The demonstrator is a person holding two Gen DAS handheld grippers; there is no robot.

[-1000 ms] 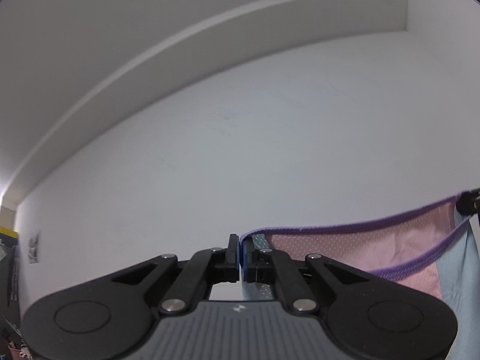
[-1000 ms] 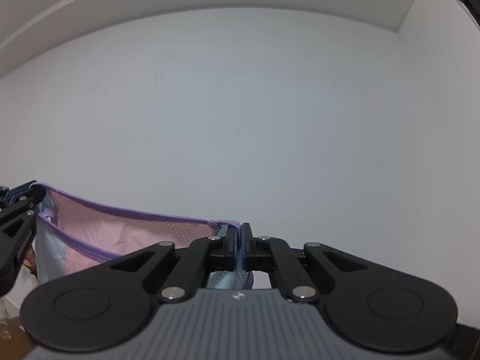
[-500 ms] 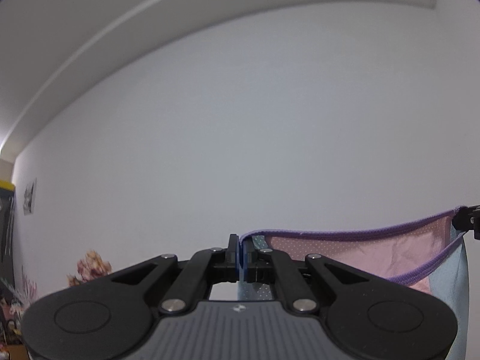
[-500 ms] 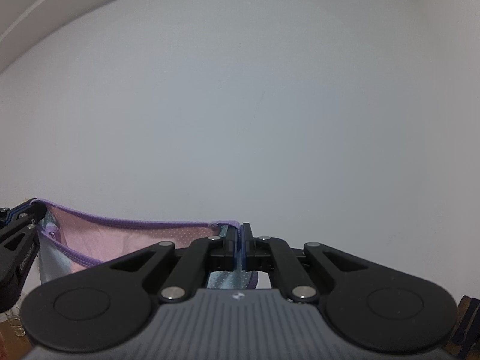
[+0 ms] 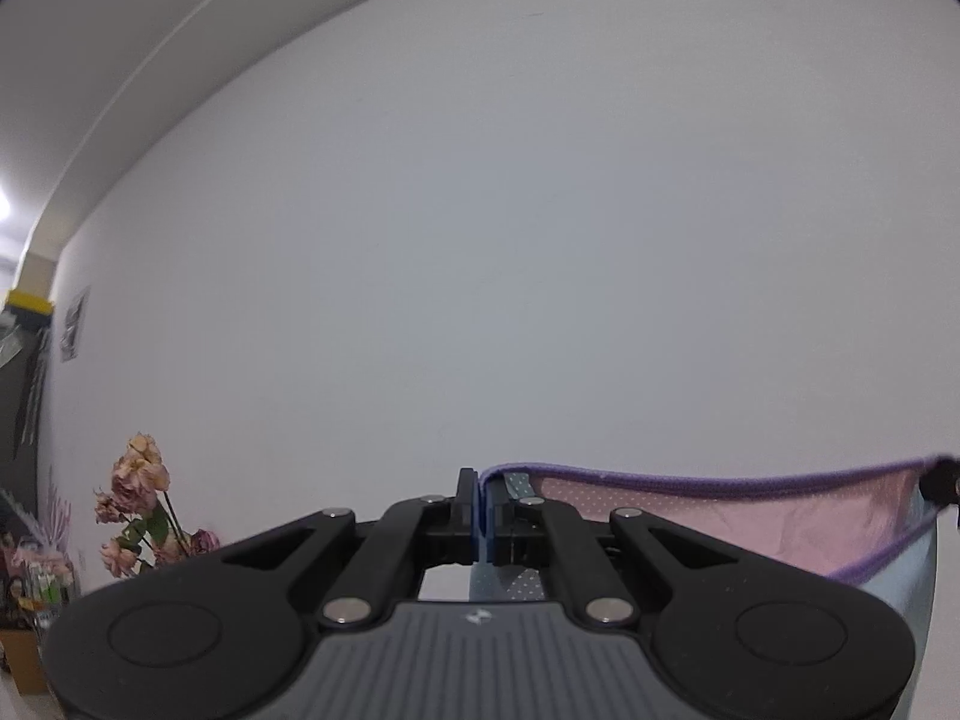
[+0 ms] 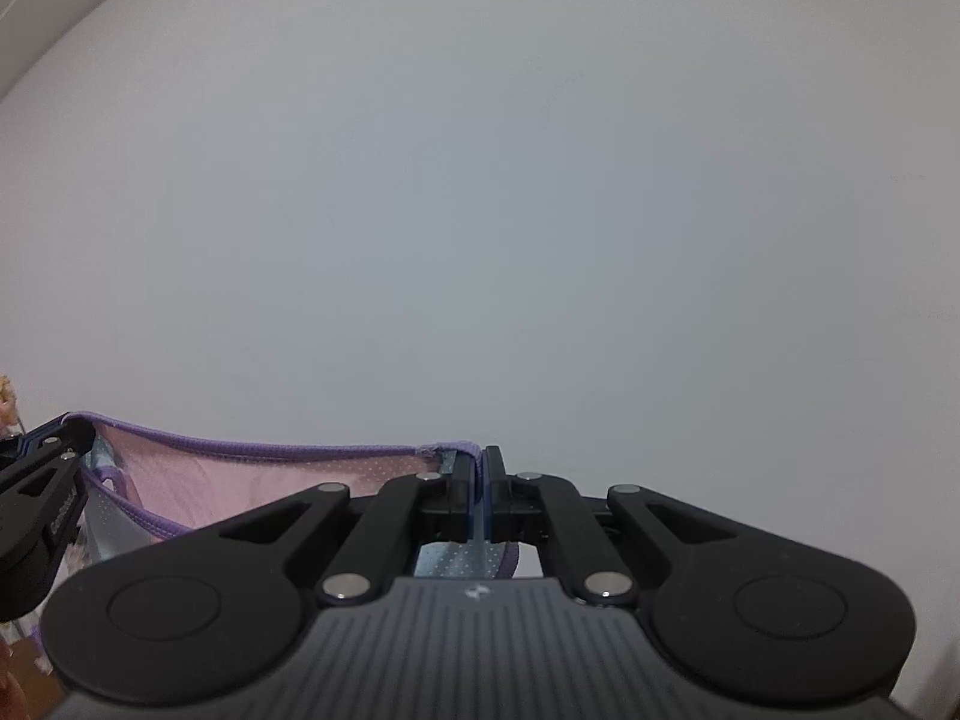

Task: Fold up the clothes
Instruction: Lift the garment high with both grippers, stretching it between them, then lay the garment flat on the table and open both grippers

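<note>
No readable text anywhere; the left gripper, at nine o'clock in the right wrist view, bears only blurred, illegible lettering.

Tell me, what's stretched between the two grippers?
The pink garment, its purple-trimmed edge spanning from left gripper to right gripper; both wrist views show it.

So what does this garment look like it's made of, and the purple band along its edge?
Garment: thin, soft cloth, matte, pink with fine white dots inside, pale blue outside; it sags and creases between the left gripper and right gripper. Likely light cotton or knit, though that's uncertain. Purple band: thicker, ribbed, probably elastic binding.
</note>
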